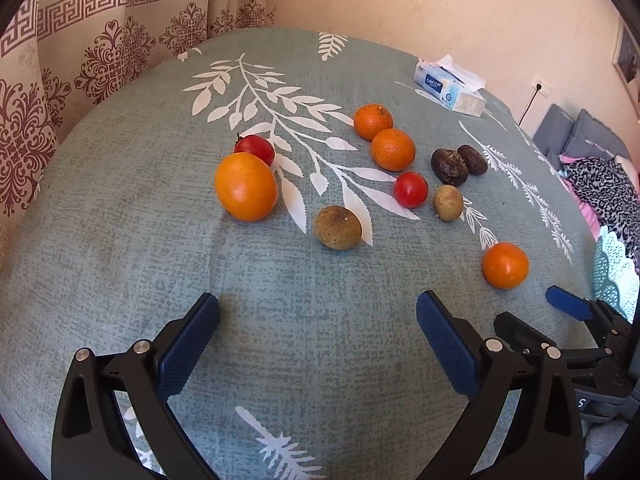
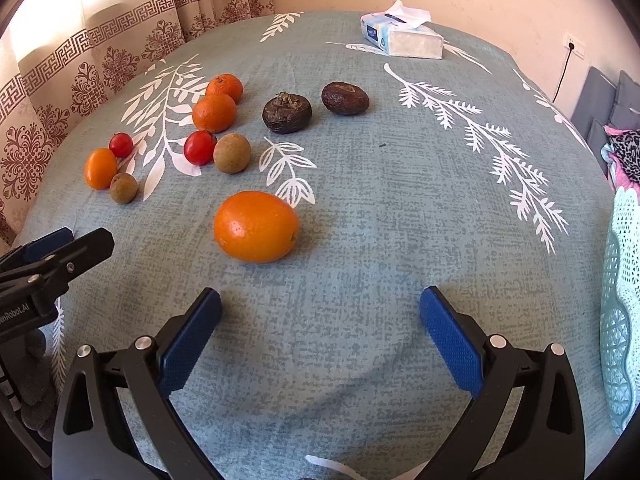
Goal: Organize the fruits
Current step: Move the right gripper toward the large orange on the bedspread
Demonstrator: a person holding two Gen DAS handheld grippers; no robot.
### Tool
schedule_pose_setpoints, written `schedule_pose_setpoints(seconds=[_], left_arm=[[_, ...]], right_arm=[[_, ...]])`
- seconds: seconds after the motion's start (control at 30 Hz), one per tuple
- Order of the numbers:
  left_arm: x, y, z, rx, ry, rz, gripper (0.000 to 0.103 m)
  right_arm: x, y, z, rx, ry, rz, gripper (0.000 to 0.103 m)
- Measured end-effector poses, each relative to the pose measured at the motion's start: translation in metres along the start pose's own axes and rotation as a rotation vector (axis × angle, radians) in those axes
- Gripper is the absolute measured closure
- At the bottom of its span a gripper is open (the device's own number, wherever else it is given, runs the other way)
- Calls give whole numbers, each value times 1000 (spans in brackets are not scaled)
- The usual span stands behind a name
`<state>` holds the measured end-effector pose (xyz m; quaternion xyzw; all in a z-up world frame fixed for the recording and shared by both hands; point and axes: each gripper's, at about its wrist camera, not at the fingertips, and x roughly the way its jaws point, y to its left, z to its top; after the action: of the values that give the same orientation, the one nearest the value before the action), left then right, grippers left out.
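Several fruits lie loose on a teal leaf-print tablecloth (image 1: 120, 240). In the left wrist view a large orange (image 1: 245, 186) sits with a red tomato (image 1: 255, 149) behind it, a brown-green fruit (image 1: 337, 227) in the middle, two mandarins (image 1: 392, 149), a second tomato (image 1: 410, 189), two dark wrinkled fruits (image 1: 449, 166) and an orange (image 1: 505, 265) at right. My left gripper (image 1: 318, 316) is open and holds nothing. My right gripper (image 2: 320, 312) is open too, just short of the nearest orange (image 2: 256, 226); its blue pad (image 1: 568, 307) shows at the right.
A tissue pack (image 2: 404, 34) lies at the table's far side. A pale green lattice basket (image 2: 622, 300) stands at the right table edge. Patterned curtains (image 1: 80, 60) hang behind on the left; a grey sofa with clothes (image 1: 592, 160) is beyond the right edge.
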<state>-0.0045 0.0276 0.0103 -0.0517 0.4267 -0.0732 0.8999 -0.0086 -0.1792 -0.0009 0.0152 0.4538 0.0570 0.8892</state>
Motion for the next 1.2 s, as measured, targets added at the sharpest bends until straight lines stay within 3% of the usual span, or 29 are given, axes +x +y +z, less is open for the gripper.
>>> schedule_pose_setpoints(seconds=[0.43, 0.57, 0.7, 0.77, 0.83, 0.97, 1.2], left_arm=[[-7, 31, 12, -35, -24, 64, 6], [-4, 35, 22, -23, -26, 89, 16], [2, 39, 37, -32, -41, 89, 19], [7, 40, 44, -32, -37, 90, 22], [12, 42, 48, -36, -33, 89, 24], [24, 44, 55, -44, -12, 85, 39], [30, 46, 57, -46, -13, 75, 53]], right_arm=[[-13, 1, 0, -1, -58, 38, 2], [-21, 6, 3, -8, -91, 63, 2], [-25, 8, 6, -1, -115, 96, 3], [-25, 8, 10, 5, -125, 110, 5], [-23, 8, 15, 11, -125, 129, 13], [-16, 13, 22, 5, -117, 151, 22], [3, 18, 29, 3, -78, 142, 38]])
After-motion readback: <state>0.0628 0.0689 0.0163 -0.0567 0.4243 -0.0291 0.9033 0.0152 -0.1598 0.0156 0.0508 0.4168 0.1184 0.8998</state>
